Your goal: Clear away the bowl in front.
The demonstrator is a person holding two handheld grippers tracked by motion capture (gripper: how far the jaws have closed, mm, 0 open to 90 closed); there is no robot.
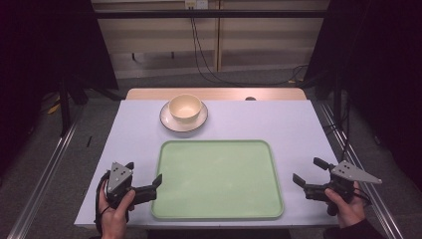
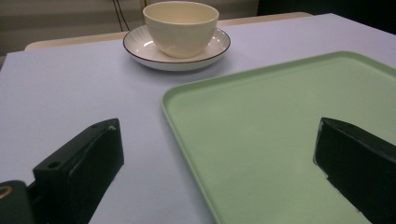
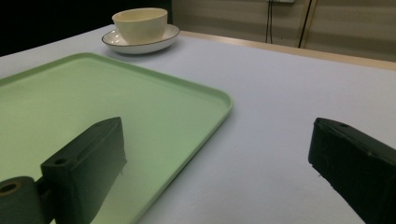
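Note:
A pale green tray lies empty at the table's near middle. Behind it a cream bowl stands in a white saucer with a dark rim. My left gripper hovers at the tray's near left corner, jaws open, nothing held. In the left gripper view the gripper straddles the tray's left rim, with the bowl and saucer farther off. My right gripper stands open just right of the tray. In the right gripper view the gripper frames the tray's corner; the bowl is far left.
The tabletop is pale lilac with a wooden strip along its far edge. Metal rails run along both sides on the floor. Cables hang at the wall behind.

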